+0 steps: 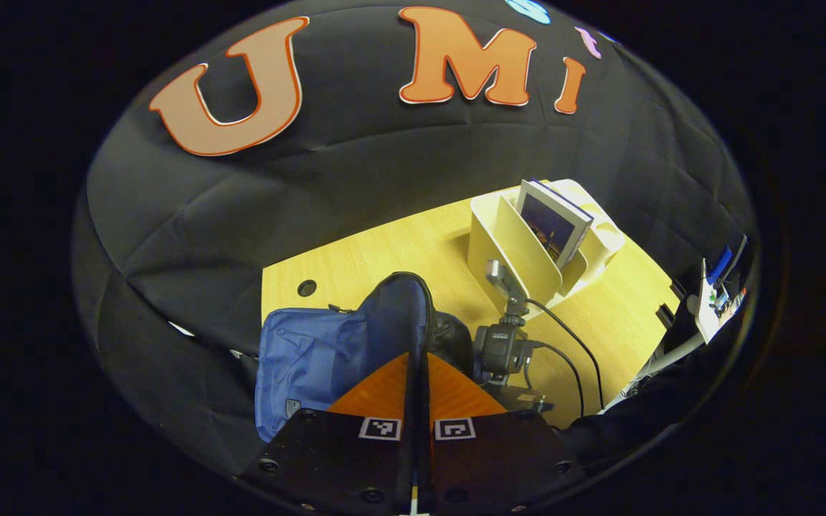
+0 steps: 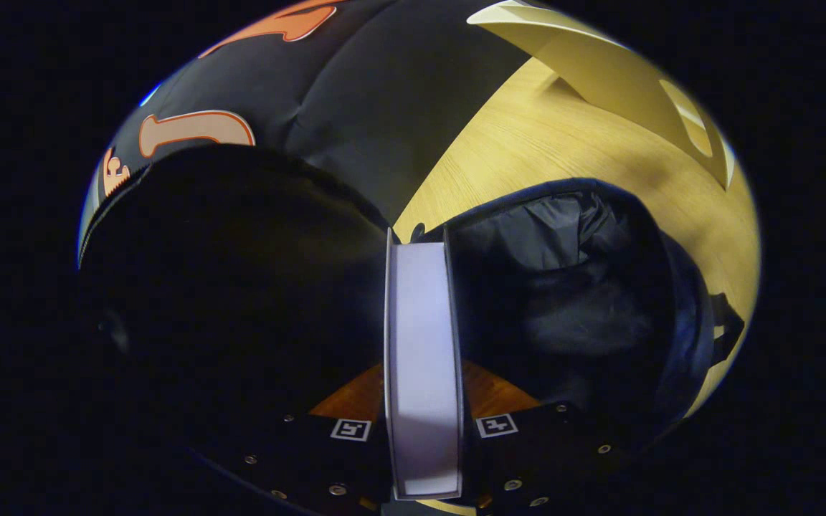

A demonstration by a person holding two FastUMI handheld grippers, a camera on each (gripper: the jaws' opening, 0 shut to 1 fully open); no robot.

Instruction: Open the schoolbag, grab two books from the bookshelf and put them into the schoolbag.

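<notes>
The wooden table [image 1: 413, 247] is carrying everything, the schoolbag being the largest item on it.

1. Schoolbag [image 1: 312, 358]: one, blue, standing near the table's edge. Its fabric is sagging and folding, so it will likely handle as soft and light and collapse unless held. The left gripper [image 1: 416, 358] is clenching the raised rim of the opening between both fingers, which looks like the correct hold point. In the right gripper view the dark lined mouth [image 2: 571, 287] is gaping open.

2. Bookshelf [image 1: 528, 247]: one, pale, rigid, with slanted dividers, standing well apart from the bag at the far side.

3. Books: two counted. One book [image 1: 555, 222] is leaning in the shelf. The second book [image 2: 420, 358] is sitting edge-on in the right gripper [image 2: 424, 401], both fingers pressing its covers, just at the bag mouth. Books are probably stiff, moderately heavy, with smooth covers; gripping across the closed covers near the spine should be limiting slip.
</notes>
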